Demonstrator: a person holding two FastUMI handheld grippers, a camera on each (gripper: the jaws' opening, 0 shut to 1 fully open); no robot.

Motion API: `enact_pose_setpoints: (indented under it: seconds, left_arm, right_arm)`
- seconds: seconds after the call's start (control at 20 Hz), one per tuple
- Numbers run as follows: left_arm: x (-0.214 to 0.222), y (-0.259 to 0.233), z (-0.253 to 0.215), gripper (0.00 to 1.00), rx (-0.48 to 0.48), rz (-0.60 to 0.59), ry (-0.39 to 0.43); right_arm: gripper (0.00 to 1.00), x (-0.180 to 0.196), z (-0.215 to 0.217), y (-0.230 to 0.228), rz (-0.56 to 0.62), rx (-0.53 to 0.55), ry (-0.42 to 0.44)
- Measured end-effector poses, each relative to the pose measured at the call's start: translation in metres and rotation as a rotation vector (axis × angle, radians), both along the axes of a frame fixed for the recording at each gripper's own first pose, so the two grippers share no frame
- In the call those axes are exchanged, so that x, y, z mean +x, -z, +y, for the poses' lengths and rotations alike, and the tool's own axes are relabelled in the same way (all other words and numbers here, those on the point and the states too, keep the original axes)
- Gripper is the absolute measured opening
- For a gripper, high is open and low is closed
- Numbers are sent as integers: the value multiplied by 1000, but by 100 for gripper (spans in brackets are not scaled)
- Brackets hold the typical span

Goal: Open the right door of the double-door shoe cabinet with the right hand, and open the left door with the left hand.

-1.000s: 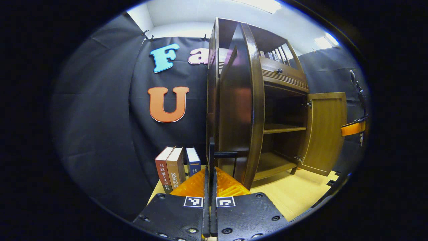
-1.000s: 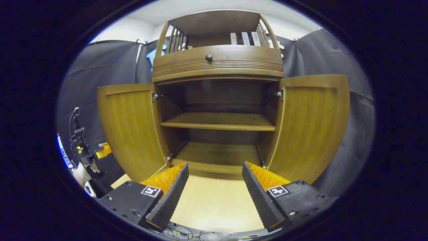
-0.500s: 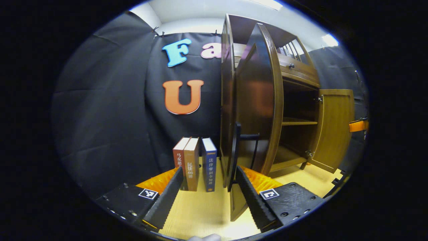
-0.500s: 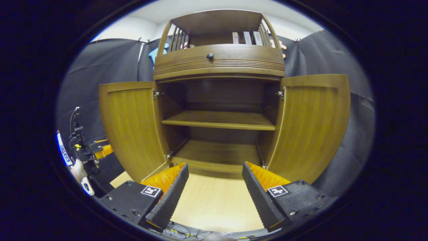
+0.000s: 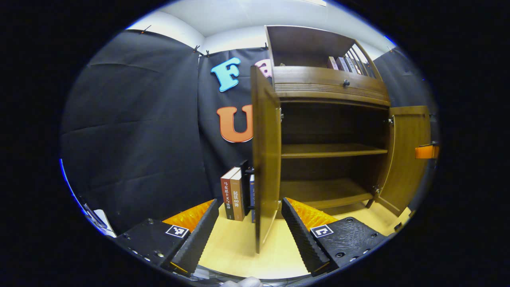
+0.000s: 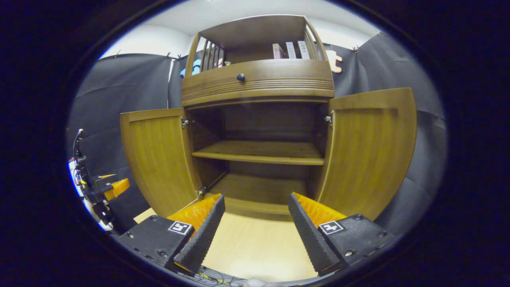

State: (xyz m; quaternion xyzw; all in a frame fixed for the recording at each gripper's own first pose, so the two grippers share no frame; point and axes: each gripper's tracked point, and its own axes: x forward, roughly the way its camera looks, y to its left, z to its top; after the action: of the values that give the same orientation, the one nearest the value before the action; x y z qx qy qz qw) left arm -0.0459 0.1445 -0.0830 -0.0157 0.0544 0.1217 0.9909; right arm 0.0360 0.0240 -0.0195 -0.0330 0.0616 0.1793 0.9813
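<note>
Two doors swung wide on the shoe cabinet [image 6: 259,83], standing on the pale wooden bench [image 6: 255,247]. Seen from the right gripper view: left door [image 6: 157,159] and right door [image 6: 368,151] both folded outward, bare middle shelf [image 6: 261,152] and bottom shelf between them, a drawer with a round knob [image 6: 240,77] above, a few books [image 6: 289,50] on the railed top.

Right gripper [image 6: 255,231] low in front of the opening, jaws spread, gripping nothing, bench showing in the gap. Far off at the left edge of that view, the left gripper beside the left door, apart from it.

From the left gripper view: left door [image 5: 265,159] edge-on just ahead, rising between the spread jaws of the left gripper [image 5: 249,235], touching neither finger. Behind the door, upright books [image 5: 234,193] on the bench against the black cloth wall, partly hidden by the door's edge. Right door [image 5: 406,155] open at the far side.
</note>
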Motion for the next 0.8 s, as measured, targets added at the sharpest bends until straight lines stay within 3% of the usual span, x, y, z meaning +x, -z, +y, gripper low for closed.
enact_pose_setpoints:
  seconds: [0.05,0.1,0.4,0.8]
  left_arm:
    - [0,-11,-10,84,-10,-9,-8]
    - [-1,-20,-22,95,-18,-17,-14]
    - [6,-73,-96,95,-7,-64,38]
    - [20,-93,-163,95,22,-79,131]
  right_arm:
    - [100,2,-7,-5,-11,3,6]
    - [100,4,-14,-9,-21,6,13]
    - [100,8,-54,-32,-77,45,69]
    - [100,1,-91,-34,-89,72,157]
